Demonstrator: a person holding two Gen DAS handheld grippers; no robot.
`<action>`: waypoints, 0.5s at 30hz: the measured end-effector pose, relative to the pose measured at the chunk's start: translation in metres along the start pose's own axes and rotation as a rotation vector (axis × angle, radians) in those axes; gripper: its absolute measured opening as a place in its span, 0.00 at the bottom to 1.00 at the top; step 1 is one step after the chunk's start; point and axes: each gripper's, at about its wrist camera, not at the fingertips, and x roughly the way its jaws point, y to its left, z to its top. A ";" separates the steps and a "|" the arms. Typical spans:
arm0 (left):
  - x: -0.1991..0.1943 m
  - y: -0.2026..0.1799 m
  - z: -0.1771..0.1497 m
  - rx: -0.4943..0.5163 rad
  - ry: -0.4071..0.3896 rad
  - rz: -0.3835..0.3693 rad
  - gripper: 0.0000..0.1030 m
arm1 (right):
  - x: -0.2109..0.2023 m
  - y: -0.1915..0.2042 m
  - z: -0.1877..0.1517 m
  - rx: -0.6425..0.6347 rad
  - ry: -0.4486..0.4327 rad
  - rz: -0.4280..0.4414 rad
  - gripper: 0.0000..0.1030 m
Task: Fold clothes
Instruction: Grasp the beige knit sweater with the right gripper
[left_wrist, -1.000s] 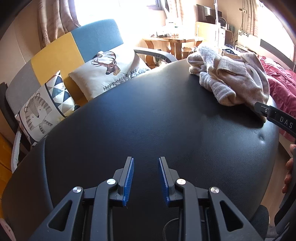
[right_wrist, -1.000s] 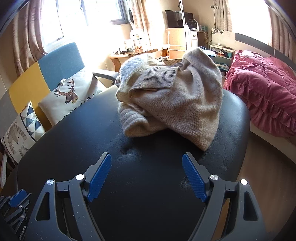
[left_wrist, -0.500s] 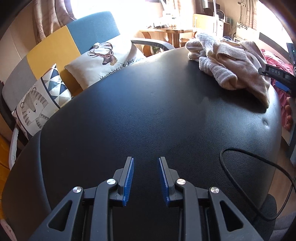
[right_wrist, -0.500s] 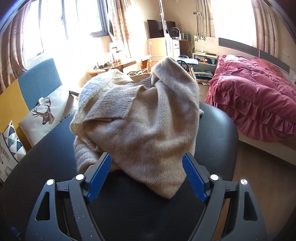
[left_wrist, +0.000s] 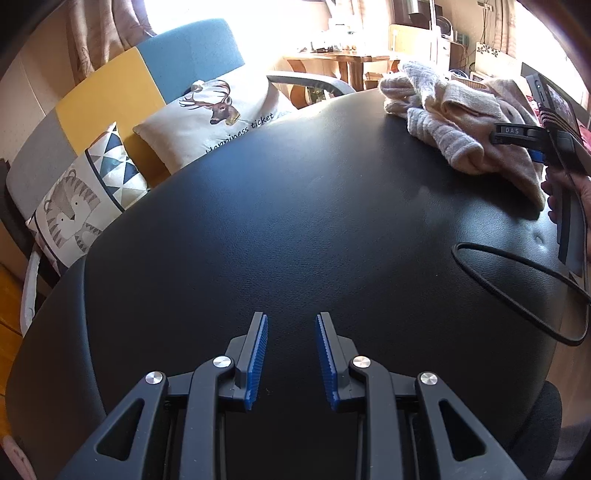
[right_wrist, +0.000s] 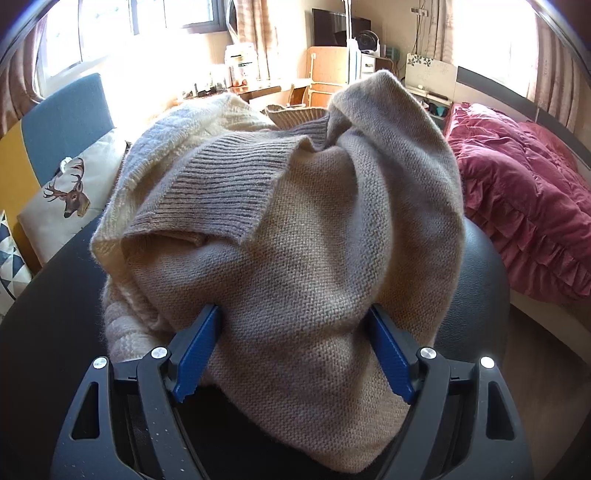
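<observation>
1. Right wrist view: the beige knit sweater (right_wrist: 314, 266) lies crumpled in a heap at the far right end of the black padded worktop (right_wrist: 51, 332), with a cream cable-knit garment (right_wrist: 184, 125) bunched against its left side

2. A second ago the right tool (right_wrist: 291, 350) stood well short of the heap with bare worktop between its blue pads; half a second ago the hem was just reaching them; now the fabric fills the gap, and both pads touch the knit. The jaws are spread wide and not closed on it

3. Judged from that, the approach is over and the tool is placed to pinch the sweater's near fold; the heap itself has not changed shape, so nothing here reads as folded

4. Left wrist view: the left tool (left_wrist: 290, 360) has kept its place over the near, bare part of the worktop, jaws parted by a narrow gap and holding nothing. A black cable (left_wrist: 517, 291) that was absent a second ago now loops on the worktop to its right, and the person's hand (left_wrist: 565, 195) holding the right tool has come in beside the heap

5. Writing: "DAS" on the right tool's finger, and "Happiness ticket" on the deer cushion (left_wrist: 218, 118) on the sofa (left_wrist: 110, 88)
</observation>
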 end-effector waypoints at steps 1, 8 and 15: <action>0.002 0.001 -0.001 -0.004 0.005 -0.002 0.26 | 0.003 0.000 0.001 0.004 0.008 0.002 0.79; 0.009 0.004 -0.006 -0.013 0.033 -0.010 0.26 | 0.008 -0.013 0.001 0.060 0.033 0.064 0.44; 0.008 0.011 -0.009 -0.043 0.032 -0.026 0.26 | -0.018 -0.033 -0.002 0.146 0.008 0.197 0.17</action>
